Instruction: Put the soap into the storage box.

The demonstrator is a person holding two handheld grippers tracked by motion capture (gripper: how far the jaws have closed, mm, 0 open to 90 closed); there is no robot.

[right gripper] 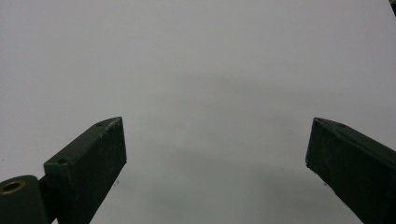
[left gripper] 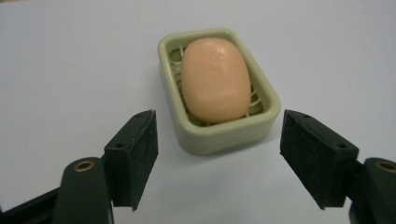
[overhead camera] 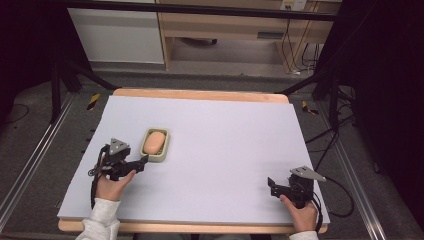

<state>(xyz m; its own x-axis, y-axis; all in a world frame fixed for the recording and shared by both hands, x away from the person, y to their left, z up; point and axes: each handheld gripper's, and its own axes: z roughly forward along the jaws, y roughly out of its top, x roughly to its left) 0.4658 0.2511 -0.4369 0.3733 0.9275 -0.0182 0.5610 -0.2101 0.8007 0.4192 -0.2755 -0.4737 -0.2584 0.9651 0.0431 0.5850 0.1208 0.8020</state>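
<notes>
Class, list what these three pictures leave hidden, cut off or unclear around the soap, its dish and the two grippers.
- Underside of the soap: hidden by the soap dish in the left gripper view.
- Dish floor: mostly covered by the soap; ribs just peek out.
- Right gripper: its view cuts off the jaw bases at the bottom edge.
- Left gripper in the high view: too small to judge the gap to the dish.

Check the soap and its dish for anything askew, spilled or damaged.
Nothing stands out. The peach soap lies whole inside the green dish, which sits flat on the table sheet. No spill or crack shows.
</notes>
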